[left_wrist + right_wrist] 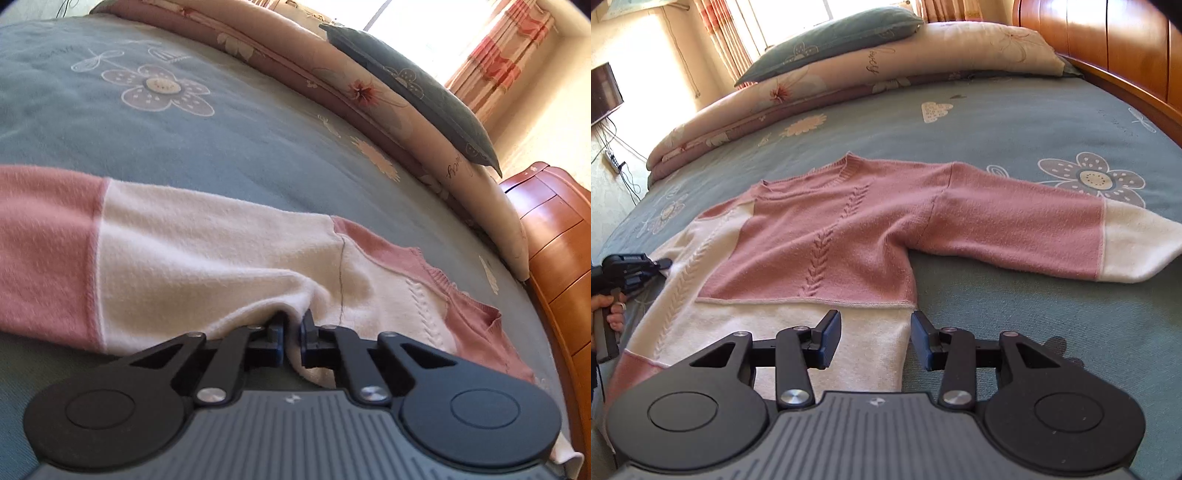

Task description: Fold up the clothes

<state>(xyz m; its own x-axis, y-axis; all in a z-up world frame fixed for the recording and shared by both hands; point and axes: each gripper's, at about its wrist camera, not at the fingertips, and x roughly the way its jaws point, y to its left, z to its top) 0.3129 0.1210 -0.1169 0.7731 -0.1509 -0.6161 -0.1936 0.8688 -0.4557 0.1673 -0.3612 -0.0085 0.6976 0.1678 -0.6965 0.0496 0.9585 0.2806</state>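
- Pink and cream knit: the sweater (827, 236) lies flat on the bed (1015, 122), spread over the blue-grey flowered bedspread, neckline toward the pillows, one sleeve (1052, 236) stretched out to the right in the right wrist view.
- The left tongs (294, 326) are clenched on a pinch of the sweater's cream fabric, which bunches up between the pads at the garment's edge.
- The right tongs (875, 338) stand released, jaws partly apart, hovering over the cream hem band at the sweater's lower right corner; no cloth is caught between them.
- A hand (607, 310) grips the handle of the left tongs at the picture's left edge.
- A folded floral quilt (798, 92) and a blue-grey pillow (831, 40) lie beyond the sweater, with the wooden headboard (1108, 44) at the right.
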